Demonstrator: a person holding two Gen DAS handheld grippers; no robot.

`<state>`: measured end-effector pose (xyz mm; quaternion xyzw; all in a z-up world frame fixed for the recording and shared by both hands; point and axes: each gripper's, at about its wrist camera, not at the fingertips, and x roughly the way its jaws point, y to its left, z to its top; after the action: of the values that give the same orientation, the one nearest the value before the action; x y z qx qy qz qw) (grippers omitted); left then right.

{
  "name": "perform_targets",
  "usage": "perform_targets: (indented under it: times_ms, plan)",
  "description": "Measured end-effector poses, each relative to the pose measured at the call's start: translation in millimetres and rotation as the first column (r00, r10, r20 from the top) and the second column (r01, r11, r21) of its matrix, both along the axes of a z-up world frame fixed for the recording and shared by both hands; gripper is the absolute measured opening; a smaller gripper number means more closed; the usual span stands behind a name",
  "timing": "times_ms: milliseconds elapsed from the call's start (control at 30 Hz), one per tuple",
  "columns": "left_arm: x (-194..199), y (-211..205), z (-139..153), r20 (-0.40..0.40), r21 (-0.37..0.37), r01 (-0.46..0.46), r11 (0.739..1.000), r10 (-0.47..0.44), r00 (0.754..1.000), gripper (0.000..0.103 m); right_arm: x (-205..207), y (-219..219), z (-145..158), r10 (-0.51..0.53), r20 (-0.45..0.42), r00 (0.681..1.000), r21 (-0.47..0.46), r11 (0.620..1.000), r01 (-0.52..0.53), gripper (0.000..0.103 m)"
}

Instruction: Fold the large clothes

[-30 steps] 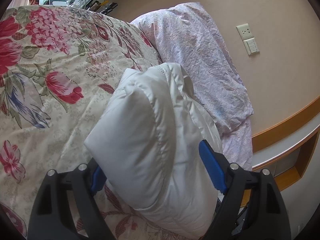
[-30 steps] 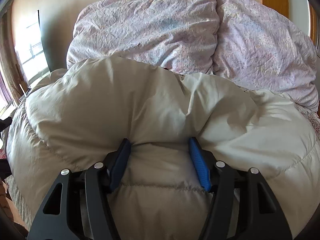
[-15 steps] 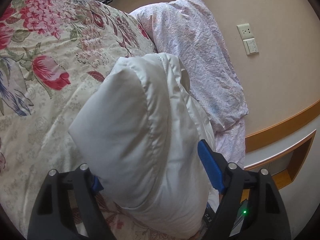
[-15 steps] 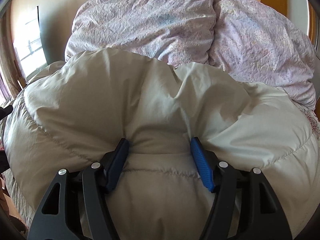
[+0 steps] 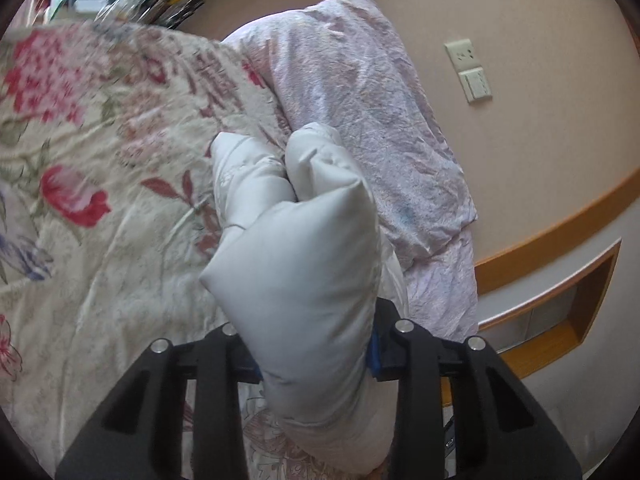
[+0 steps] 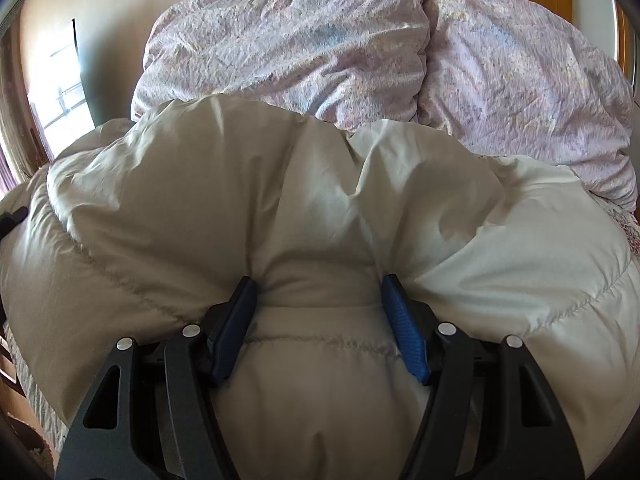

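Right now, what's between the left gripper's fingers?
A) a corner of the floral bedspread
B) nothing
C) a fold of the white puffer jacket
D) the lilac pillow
C: in the left wrist view the left gripper is closing on a bunched fold of the white puffer jacket, with the floral bedspread and lilac pillow lying beyond it.

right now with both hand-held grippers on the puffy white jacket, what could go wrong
1. The left hand-held gripper is closing on a thick, slippery fold of the white jacket; the padding could squeeze out and slip free.
2. The right hand-held gripper pinches only a narrow bunch of the jacket, so the loose bulk either side may sag and spoil the fold.
3. The jacket lies close to the lilac pillows and could drag on them.
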<state>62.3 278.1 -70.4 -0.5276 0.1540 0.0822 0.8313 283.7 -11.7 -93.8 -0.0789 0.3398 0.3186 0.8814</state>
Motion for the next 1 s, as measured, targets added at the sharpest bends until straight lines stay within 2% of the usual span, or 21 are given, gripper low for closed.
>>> perform_targets:
  times_ms: [100,167,300,400,500,600,800,1000]
  plan:
    - [11,-17,32,-0.02,0.155,0.034,0.987,-0.031,0.999,0.034,0,2,-2,-0.001,0.002,1.0,-0.009,1.0,0.001,0.067]
    - [20,-34,54,-0.033,0.272,0.056,0.961,-0.049,0.998,0.034,-1,5,-3,-0.006,0.013,1.0,-0.022,1.0,0.006,0.067]
    - [34,-73,92,-0.033,0.466,0.106,0.878,-0.103,0.994,0.034,-1,8,-3,-0.021,0.02,1.0,-0.04,0.999,0.022,0.067]
    - [48,-105,116,-0.028,0.565,0.151,0.811,-0.164,0.986,0.034,0,9,-2,-0.033,0.006,0.999,-0.041,0.999,0.033,0.067]
    - [60,-134,130,-0.025,0.62,0.194,0.76,-0.228,0.973,0.034,1,6,-2,-0.042,-0.006,0.999,-0.025,0.999,0.042,0.067]
    - [71,-160,137,-0.028,0.647,0.236,0.725,-0.287,0.958,0.036,2,1,-2,-0.04,-0.014,0.999,0.003,0.999,0.04,0.067]
    - [91,-198,140,-0.032,0.674,0.279,0.684,-0.35,0.936,0.04,1,-18,3,-0.026,-0.016,1.0,0.025,0.999,0.026,0.066]
    - [106,-230,135,-0.042,0.669,0.331,0.666,-0.411,0.911,0.042,-18,-64,13,-0.025,0.023,0.999,0.048,0.999,0.024,0.067]
